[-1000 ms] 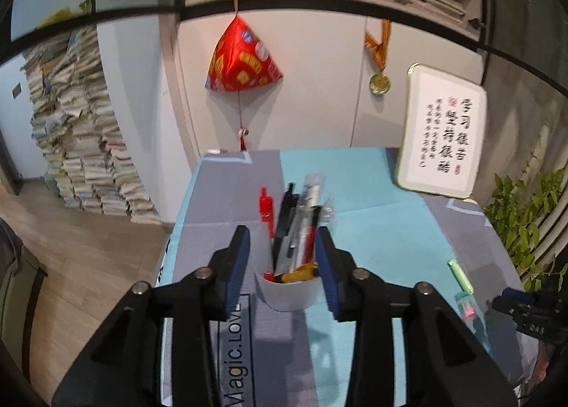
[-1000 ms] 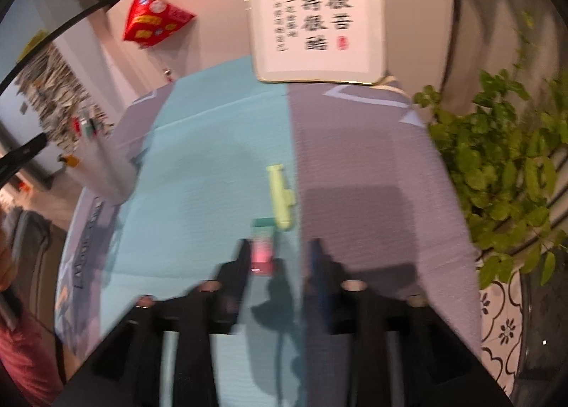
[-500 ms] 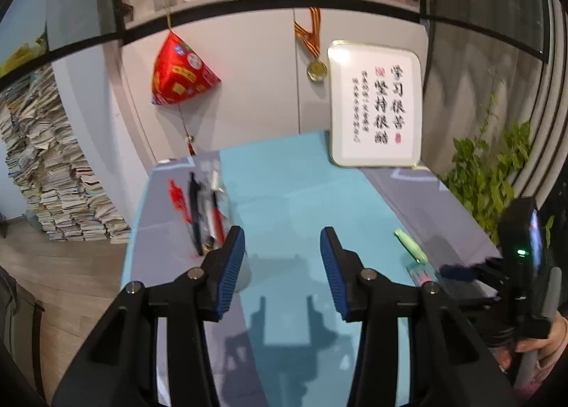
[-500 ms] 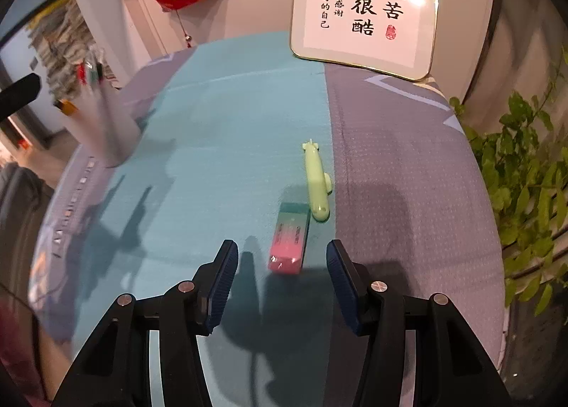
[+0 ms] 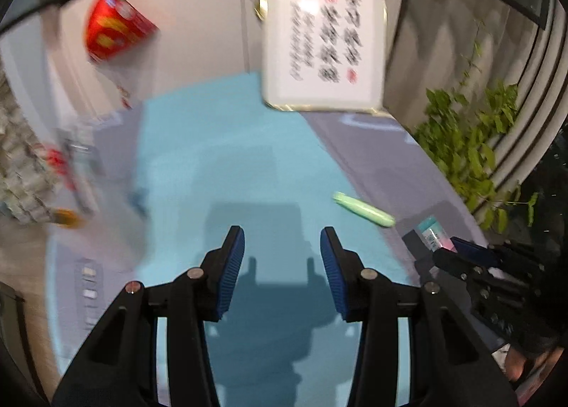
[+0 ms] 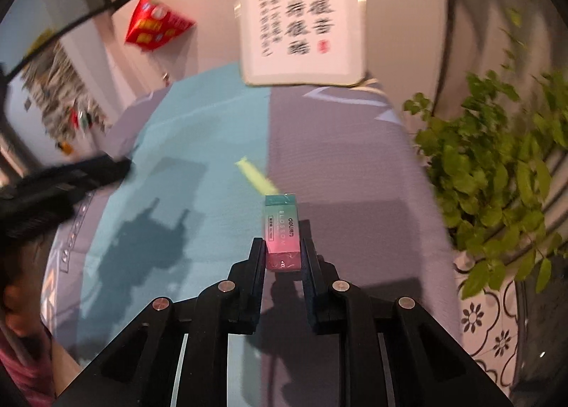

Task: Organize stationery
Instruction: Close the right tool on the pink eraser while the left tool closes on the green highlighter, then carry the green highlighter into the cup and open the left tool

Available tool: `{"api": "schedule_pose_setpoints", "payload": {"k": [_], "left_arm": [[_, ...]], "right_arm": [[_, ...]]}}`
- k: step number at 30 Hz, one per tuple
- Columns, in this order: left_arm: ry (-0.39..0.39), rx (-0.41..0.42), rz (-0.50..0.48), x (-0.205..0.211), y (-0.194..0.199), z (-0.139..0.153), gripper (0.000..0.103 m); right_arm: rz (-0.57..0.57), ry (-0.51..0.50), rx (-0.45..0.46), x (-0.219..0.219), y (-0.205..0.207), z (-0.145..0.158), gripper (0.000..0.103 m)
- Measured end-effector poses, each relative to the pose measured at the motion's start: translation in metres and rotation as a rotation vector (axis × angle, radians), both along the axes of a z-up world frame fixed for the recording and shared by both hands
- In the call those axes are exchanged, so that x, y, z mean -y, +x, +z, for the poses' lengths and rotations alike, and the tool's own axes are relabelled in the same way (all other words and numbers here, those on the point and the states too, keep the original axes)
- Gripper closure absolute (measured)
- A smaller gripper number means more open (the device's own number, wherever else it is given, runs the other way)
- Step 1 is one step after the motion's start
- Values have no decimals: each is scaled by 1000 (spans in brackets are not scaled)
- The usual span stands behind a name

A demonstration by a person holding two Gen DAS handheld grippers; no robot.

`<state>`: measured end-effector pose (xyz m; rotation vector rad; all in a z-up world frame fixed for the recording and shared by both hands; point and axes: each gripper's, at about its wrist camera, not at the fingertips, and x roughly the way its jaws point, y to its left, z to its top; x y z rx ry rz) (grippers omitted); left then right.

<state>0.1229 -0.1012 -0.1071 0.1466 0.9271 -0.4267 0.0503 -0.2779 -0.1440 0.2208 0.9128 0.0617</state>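
- Stationery sat on the bench (image 6: pixel 355 158), which wore a teal and grey cloth; a framed calligraphy sign (image 6: pixel 301 16) stood at the far edge.
- Left gripper (image 5: pixel 282 258) hovered over the teal part, jaws apart with nothing between them.
- Right gripper (image 6: pixel 283 258) had its jaws closing on the pink end of the eraser (image 6: pixel 281 229), pads against both sides.
- Green highlighter (image 5: pixel 364 209) lay just beyond the eraser, at the teal-grey seam.
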Motion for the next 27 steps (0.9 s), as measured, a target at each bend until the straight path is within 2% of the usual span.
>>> {"api": "schedule_pose_setpoints", "payload": {"k": [3,5,10,12,15,16,18,19,20,21,27], "left_arm": [[-29,-138,17,26,15,-19,61],[-42,-220,69,42,26,-31,61],[-51,-271,182,63,42,-40,60],[-48,-291,216,69,47,-44,56],[-46,-315,230,74,51,-48,50],[-24,-289,233,79,51,-47,50],[21,-266,219,88,50,-47,58],[35,-252,211,90,49,-47,71],[47,-242,200,92,49,-47,88],[48,-246,183,92,48,-48,92],[2,-284,114,68,37,-44,92]], "right_arm": [[-37,-1,10,14,-9,0,83],[-50,16,14,22,-12,-1,83],[-69,35,27,37,-23,-1,83],[-72,40,31,42,-25,-2,83],[-70,48,28,44,-26,-5,83],[-69,50,27,44,-27,-6,83],[-66,55,24,44,-26,-7,83],[-65,57,24,44,-26,-8,83],[-63,59,24,44,-26,-8,83],[-63,59,24,44,-26,-8,83],[-70,63,29,45,-25,-7,83]]}}
